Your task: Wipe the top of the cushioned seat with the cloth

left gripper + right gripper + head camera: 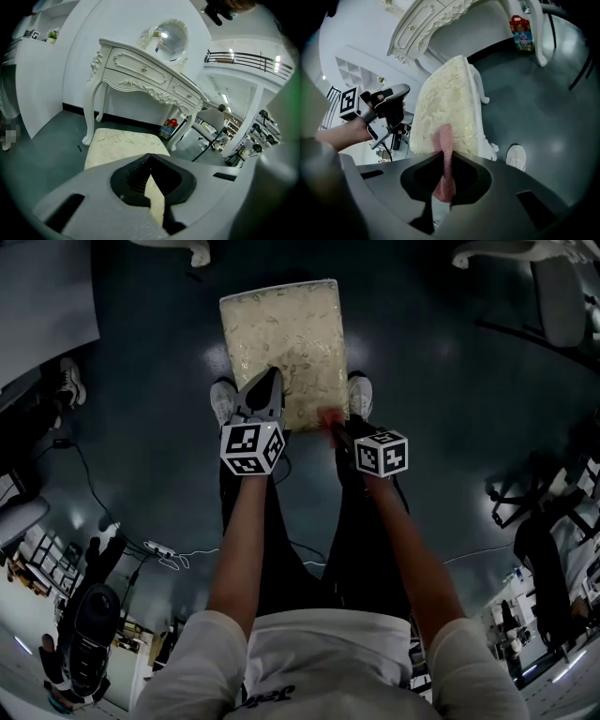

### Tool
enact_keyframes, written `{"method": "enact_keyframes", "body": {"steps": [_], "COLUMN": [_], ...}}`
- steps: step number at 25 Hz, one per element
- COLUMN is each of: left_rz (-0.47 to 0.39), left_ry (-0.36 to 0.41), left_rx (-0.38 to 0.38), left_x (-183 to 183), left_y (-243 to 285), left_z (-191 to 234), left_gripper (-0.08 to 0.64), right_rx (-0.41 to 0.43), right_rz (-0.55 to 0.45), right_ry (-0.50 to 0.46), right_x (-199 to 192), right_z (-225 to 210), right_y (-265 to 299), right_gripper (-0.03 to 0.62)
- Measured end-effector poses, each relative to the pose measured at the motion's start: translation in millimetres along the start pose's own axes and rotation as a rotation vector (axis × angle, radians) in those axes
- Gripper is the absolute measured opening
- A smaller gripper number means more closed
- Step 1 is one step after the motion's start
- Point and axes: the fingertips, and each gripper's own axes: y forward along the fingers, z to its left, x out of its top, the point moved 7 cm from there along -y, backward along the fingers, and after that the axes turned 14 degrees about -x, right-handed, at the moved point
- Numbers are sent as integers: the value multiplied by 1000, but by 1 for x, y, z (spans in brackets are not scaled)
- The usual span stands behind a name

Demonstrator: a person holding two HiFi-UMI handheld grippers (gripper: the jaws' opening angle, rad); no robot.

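1. dark grey floor (pixel 141 381) all round, with a white dressing table (pixel 140 75) beyond the stool. you stand at the stool's near short edge with a shoe (pixel 223 399) by each near corner. that squares you up so both arms can reach down its length.
2. left gripper (pixel 267 382): it hangs over the near-left corner of the seat, nose pointing forward. the jaws are drawn together to a thin slit with nothing between them, and cream upholstery shows through the slit. it reads as your spare hand parked close, maybe to steady the stool, but that is a guess.
3. cushioned seat (pixel 281 334): the cream patterned top runs lengthwise away from you. its face is bare, with no cloth on it. no marks or damp show in this light.
4. cloth (pixel 444 140): pink, gripped so that a short tongue sticks out ahead of the jaws. the tongue points at the seat's near edge, and contact with that edge can't be told.
5. right gripper (pixel 339 426): it sits at the near-right corner with its jaws pressed on the cloth. it is aimed along the seat, so the loose end leads.
6. stage: with the cloth at the near edge and off the top, this fits a pass about to start or one just pulled back to you.
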Motion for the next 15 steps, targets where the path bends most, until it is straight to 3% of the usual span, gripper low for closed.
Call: {"method": "enact_keyframes", "body": {"steps": [4, 8, 12, 15], "left_rz": [11, 9, 3, -16], "left_ry": [13, 25, 45, 79], "left_rx": [-9, -13, -36, -81], "left_x": [7, 31, 66, 107], "left_y": [2, -10, -27, -43], "left_z": [-10, -23, -49, -75], "left_gripper": [11, 11, 11, 11], "right_rx": [-43, -57, -26, -36], "right_rz": [-10, -14, -64, -161], "right_ry": [40, 22, -98, -203], "right_x": [3, 19, 54, 94], "right_z": [-19, -15, 8, 31], "right_y": [-9, -31, -81, -139], "right_gripper": [35, 35, 35, 35]}}
